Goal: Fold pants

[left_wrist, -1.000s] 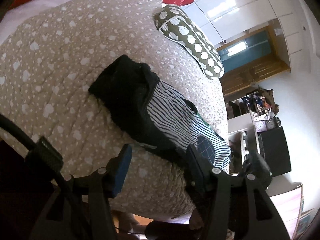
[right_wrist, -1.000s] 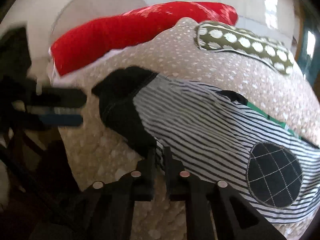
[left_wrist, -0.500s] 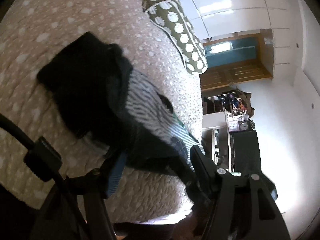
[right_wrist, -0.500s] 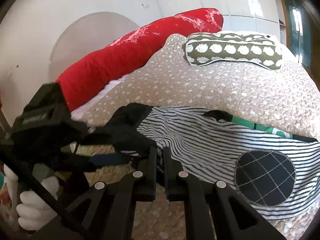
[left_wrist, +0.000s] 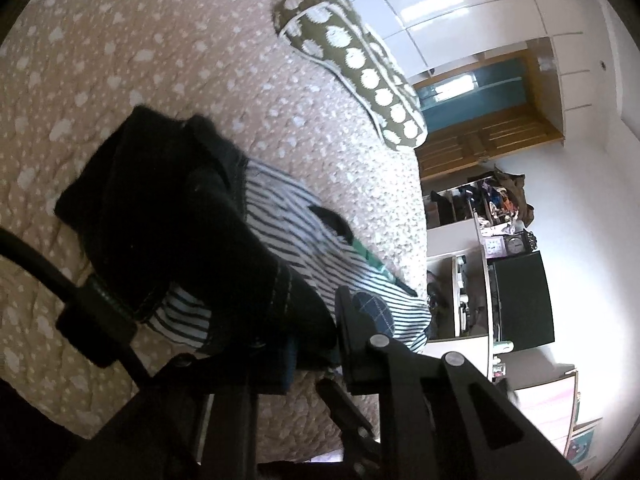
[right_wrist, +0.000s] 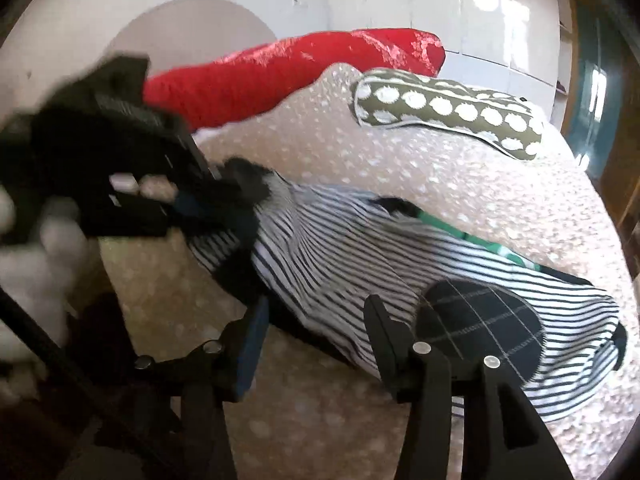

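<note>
The pants are black-and-white striped with a black waistband and a dark checked oval patch; they lie on the beige dotted bedspread. My left gripper is shut on the black waistband and lifts it off the bed; it also shows blurred at the left of the right wrist view. My right gripper is open and empty, its fingers either side of the pants' near edge.
A red pillow and an olive dotted bolster lie at the head of the bed. White wardrobe doors, a wooden door and a cluttered desk stand beyond the bed's edge.
My left gripper moved in and closed on the black waistband, raising it. My right gripper opened from shut and let go of the pants' edge.
</note>
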`<state>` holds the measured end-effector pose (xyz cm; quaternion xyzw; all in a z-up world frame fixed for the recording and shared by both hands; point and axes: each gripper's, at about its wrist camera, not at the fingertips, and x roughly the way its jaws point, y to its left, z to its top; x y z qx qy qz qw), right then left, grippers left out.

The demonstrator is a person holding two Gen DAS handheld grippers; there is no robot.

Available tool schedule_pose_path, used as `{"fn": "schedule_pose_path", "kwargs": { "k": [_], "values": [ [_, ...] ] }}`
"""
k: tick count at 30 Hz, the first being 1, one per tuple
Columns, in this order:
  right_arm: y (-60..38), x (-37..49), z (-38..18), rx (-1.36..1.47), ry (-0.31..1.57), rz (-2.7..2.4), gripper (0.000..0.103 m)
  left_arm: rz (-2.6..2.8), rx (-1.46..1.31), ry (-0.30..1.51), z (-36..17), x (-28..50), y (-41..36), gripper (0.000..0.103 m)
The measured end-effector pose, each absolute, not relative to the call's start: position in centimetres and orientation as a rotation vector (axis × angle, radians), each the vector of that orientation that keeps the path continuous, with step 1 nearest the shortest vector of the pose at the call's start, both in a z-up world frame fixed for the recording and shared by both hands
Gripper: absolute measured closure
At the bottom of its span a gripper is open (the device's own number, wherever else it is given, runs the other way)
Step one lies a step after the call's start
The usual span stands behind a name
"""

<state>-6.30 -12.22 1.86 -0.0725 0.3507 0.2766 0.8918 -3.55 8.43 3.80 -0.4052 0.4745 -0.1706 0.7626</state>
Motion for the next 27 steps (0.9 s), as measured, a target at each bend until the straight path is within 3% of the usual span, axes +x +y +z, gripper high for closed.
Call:
{"fn": "schedule_pose_path", "kwargs": {
  "k": [4, 9, 11, 12, 13, 15, 27],
  "values": [
    [-13.5, -5.8, 1.0, -0.226, 0.727, 0.491, 0.051, -0.379, -0.87, 0.998, 5.0, -3.9, 8.8, 0.087],
    [-16.9, -4.6, 0.2, -0.236, 0.753, 0.385, 0.061, -0.372, -0.853, 0.99, 5.2, -4.1, 8.9, 0.087],
    [-18.3, -4.3, -0.1, -0.233, 0.771, 0.356, 0.069, -0.368, -0.853, 0.993, 5.0, -4.0, 8.8, 0.087],
    [-19.1, -4.2, -0.3, -0.23, 0.784, 0.341, 0.077, -0.365, -0.852, 0.996, 4.9, -4.0, 8.7, 0.087],
    [-19.4, -4.1, -0.4, -0.228, 0.792, 0.334, 0.091, -0.362, -0.851, 0.999, 4.7, -3.9, 8.7, 0.087],
    [-20.4, -3.9, -0.6, -0.2, 0.821, 0.335, 0.096, -0.354, -0.848, 1.002, 4.6, -3.9, 8.5, 0.087],
    [-21.6, 1.7, 7.7, -0.061, 0.734, 0.369, 0.099, -0.297, -0.725, 0.94, 8.6, 2.7, 8.2, 0.087]
  ]
}}
